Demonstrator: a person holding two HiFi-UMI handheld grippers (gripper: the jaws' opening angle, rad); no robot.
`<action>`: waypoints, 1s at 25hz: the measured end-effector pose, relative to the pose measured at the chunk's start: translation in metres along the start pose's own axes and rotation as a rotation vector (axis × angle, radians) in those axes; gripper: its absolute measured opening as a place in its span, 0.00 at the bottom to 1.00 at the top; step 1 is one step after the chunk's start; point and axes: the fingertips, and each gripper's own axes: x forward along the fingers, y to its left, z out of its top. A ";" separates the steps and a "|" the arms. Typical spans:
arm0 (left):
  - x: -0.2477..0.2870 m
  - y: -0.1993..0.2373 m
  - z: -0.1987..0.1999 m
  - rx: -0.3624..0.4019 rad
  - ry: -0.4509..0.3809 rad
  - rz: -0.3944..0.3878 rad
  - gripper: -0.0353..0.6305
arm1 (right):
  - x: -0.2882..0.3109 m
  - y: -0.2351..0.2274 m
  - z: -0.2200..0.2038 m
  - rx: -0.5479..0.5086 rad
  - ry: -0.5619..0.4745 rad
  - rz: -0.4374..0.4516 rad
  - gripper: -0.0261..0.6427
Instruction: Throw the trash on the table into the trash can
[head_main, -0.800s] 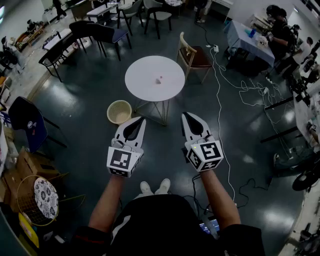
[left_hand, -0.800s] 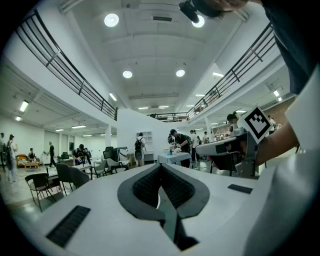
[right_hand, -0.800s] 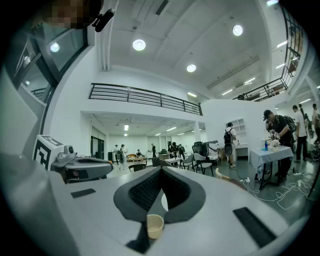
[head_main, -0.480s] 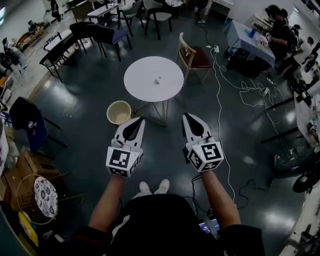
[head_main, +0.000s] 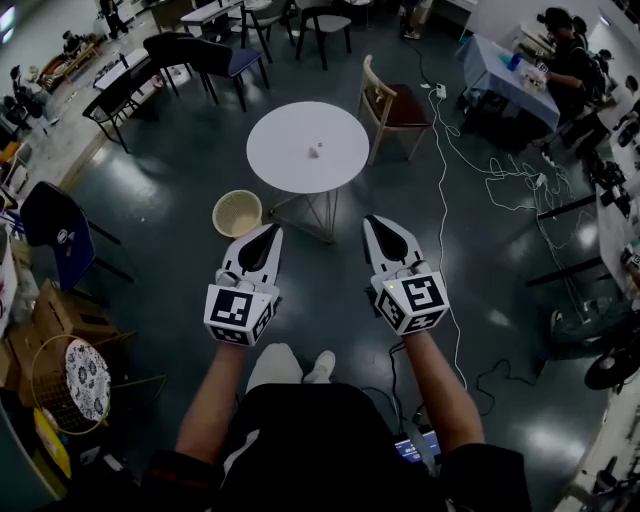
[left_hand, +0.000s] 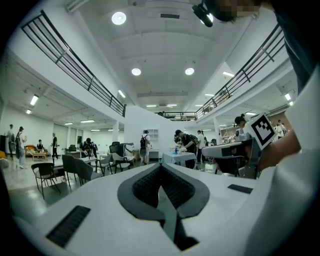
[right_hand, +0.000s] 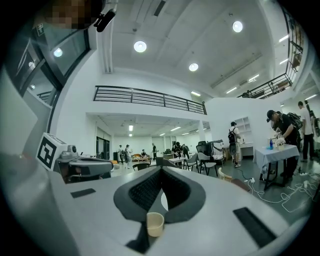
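A small pale piece of trash (head_main: 314, 151) lies near the middle of the round white table (head_main: 290, 165), some way ahead of me. The beige basket trash can (head_main: 237, 213) stands on the floor at the table's front left. My left gripper (head_main: 272, 229) is held in the air just right of the can, its tips together and nothing in it. My right gripper (head_main: 371, 220) hangs level with it, short of the table, also closed and empty. In the right gripper view the can (right_hand: 155, 224) shows through the gap behind the meeting tips (right_hand: 161, 168).
A wooden chair (head_main: 385, 104) stands behind the table to the right. White cables (head_main: 470, 165) trail across the dark floor on the right. Dark chairs and tables (head_main: 195, 58) sit at the back left, a blue chair (head_main: 55, 240) and cardboard boxes (head_main: 50, 330) at the left. People work at a table (head_main: 510, 85) far right.
I have stepped forward, one leg now leading. The table and trash can sit closer to both grippers. Both grippers stay closed and empty.
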 end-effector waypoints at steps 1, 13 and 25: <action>0.002 0.002 -0.001 -0.003 0.003 0.002 0.08 | 0.002 -0.001 -0.002 0.000 0.005 0.004 0.07; 0.056 0.049 -0.012 -0.034 0.007 -0.020 0.08 | 0.072 -0.019 -0.009 -0.031 0.030 0.010 0.07; 0.153 0.165 -0.010 -0.053 -0.012 -0.066 0.08 | 0.223 -0.056 -0.011 0.004 0.061 -0.022 0.07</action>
